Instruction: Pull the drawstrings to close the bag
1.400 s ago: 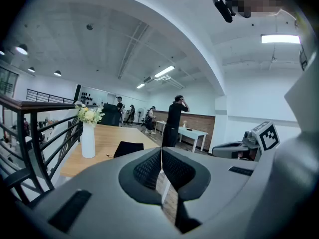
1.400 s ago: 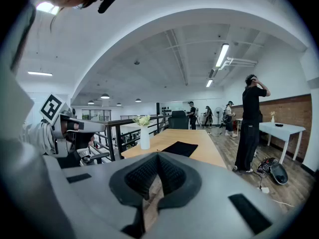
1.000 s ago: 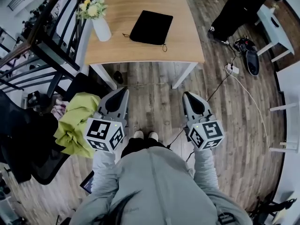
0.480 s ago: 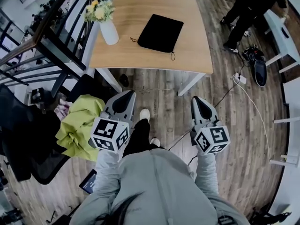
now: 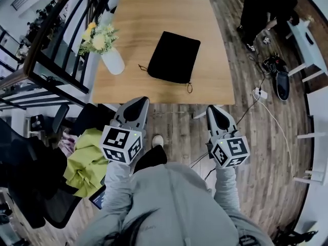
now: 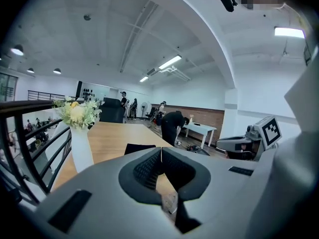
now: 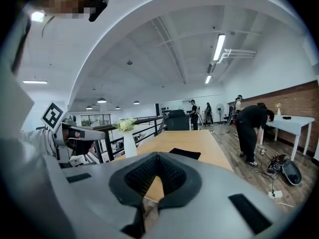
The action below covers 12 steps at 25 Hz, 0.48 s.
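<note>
1. While the left gripper (image 5: 138, 101) and right gripper (image 5: 212, 108) hang just short of the wooden table (image 5: 154, 14) in the head view, the black bag (image 5: 174, 57) lies flat mid-table (contents cannot be told). Its drawstrings (image 5: 189, 88) trail loose at the near corners. A white vase (image 5: 113, 62) by the table's left edge holds yellow and white flowers (image 5: 99, 37).
2. Left gripper view: jaws clenched together on nothing, vase and bag beyond.
3. Right gripper view: jaws likewise pressed closed and empty, bag ahead on the tabletop.
</note>
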Available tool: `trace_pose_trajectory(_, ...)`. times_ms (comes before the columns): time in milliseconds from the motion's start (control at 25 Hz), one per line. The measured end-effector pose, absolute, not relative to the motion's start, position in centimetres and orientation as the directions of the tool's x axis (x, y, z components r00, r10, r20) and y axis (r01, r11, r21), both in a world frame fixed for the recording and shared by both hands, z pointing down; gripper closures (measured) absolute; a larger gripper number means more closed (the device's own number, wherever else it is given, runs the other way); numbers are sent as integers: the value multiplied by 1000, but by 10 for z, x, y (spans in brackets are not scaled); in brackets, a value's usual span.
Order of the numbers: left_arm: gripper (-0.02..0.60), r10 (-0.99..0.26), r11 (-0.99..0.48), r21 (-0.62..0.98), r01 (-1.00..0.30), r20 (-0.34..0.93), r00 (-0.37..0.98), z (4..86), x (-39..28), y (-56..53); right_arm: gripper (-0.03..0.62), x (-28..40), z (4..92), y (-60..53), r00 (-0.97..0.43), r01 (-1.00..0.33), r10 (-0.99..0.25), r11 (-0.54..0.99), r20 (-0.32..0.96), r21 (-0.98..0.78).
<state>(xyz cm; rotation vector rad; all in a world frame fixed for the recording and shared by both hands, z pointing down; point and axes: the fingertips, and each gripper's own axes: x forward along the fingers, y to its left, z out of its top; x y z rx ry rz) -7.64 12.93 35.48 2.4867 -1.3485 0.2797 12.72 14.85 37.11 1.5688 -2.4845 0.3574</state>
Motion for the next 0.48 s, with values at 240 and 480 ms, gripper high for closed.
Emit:
trace_pose_trajectory(240,552,-767,-536,178,-826,307,564,360,-86,77,571,113,379,105,-417,-907,-856,412,307,-86)
trace_pose_trajectory(480,552,-743,-550,202,-811,326,585,375,-96,45,571,106,391,85,-375,-924,-861,375,343,-70)
